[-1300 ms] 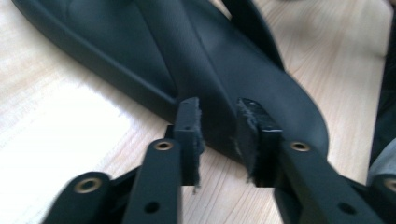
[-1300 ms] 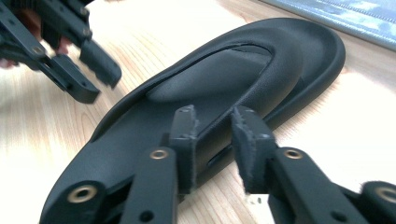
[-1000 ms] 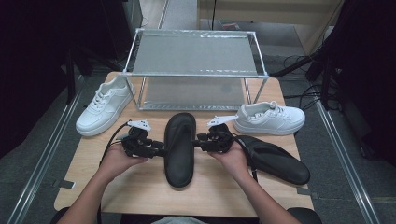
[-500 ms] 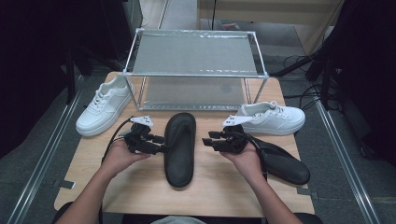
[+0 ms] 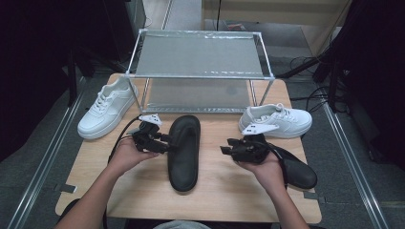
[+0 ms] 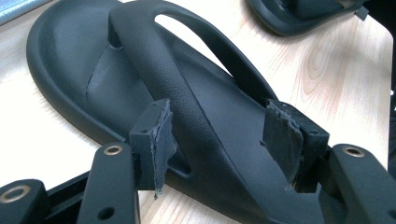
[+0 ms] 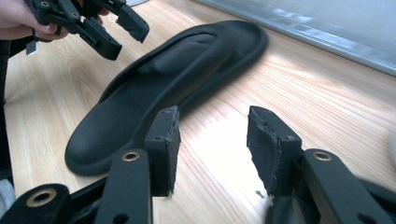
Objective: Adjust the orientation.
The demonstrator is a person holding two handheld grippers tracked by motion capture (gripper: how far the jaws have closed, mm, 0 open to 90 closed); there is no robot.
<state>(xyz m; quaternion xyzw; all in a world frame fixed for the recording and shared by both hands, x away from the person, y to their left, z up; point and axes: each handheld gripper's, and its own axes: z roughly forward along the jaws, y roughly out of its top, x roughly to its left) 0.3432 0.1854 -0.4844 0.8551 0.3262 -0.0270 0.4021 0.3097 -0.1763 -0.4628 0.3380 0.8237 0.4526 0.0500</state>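
I find the black sandal (image 5: 184, 151) flat on the bench, before the wire rack (image 5: 200, 71). Left hand-held gripper (image 5: 165, 139) jaws have just been opening, straddling its strap unclamped; right hand-held gripper (image 5: 225, 150) jaws too, empty. I would withdraw level, avoiding the strap.

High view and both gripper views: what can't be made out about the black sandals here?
- Second sandal, high view: the right hand covers its front end.
- Same sandal, left gripper view: cut off by the top edge.
- Middle sandal: its heel runs behind the left claw and off the bottom edge in the left gripper view.
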